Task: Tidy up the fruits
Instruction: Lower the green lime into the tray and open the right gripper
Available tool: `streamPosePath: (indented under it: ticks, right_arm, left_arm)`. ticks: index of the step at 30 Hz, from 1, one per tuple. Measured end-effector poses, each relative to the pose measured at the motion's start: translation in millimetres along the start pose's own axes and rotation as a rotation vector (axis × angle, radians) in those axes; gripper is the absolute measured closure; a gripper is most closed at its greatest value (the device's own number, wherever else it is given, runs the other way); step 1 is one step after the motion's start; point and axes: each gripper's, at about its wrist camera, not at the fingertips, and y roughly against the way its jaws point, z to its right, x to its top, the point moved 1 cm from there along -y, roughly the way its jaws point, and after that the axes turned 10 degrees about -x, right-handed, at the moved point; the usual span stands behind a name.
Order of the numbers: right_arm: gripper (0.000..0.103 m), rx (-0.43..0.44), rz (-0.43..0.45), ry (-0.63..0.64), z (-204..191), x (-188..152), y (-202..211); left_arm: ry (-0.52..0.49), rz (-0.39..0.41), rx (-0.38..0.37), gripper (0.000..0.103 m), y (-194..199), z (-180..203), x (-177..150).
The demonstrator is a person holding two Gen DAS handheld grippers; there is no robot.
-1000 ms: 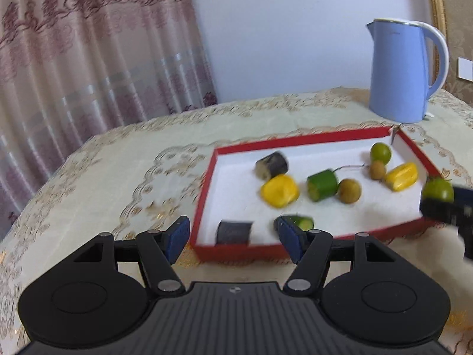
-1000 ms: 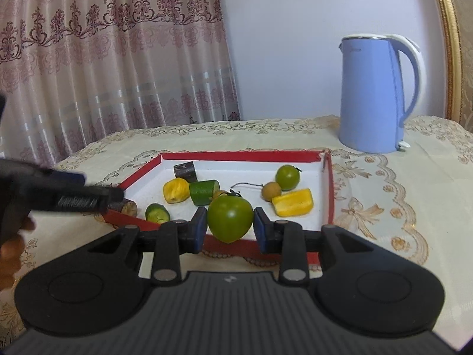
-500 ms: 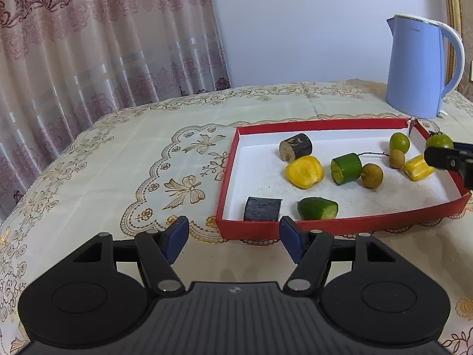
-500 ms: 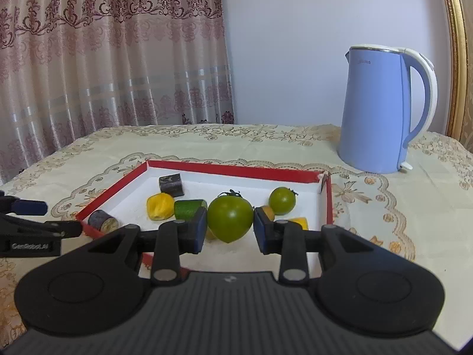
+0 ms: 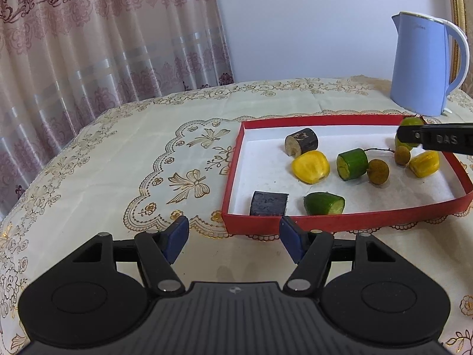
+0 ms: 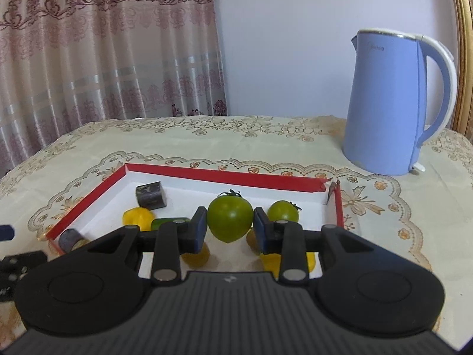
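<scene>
Cream embroidered tablecloth (image 5: 118, 153), pink curtain (image 5: 88, 44), blue kettle (image 6: 390, 103), right gripper (image 6: 230, 227) grasping green tomato (image 6: 229, 219), left gripper (image 5: 233, 238) released.

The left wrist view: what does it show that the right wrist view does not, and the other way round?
Only the left wrist view shows the left tool with its fingers apart and empty above the tablecloth, and a cut green piece near the front wall of the red tray. Only the right wrist view shows the right tool shut on a large green tomato over the tray. Both show the tray, the blue kettle, the dark cylinder and a yellow piece.
</scene>
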Motion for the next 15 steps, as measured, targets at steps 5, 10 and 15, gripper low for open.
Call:
streamPosePath:
  ticks: [5, 10, 15]
  right_arm:
    - [0.071, -0.011, -0.018, 0.013, -4, 2, -13]
    - [0.071, -0.01, -0.023, 0.008, -8, 6, -20]
    - [0.071, -0.027, -0.044, 0.021, -13, 8, -30]
  left_arm:
    - [0.005, -0.005, 0.004, 0.036, -2, -2, -1]
    - [0.01, -0.011, 0.008, 0.035, -3, -6, -1]
    - [0.02, -0.017, 0.011, 0.031, -5, -9, -2]
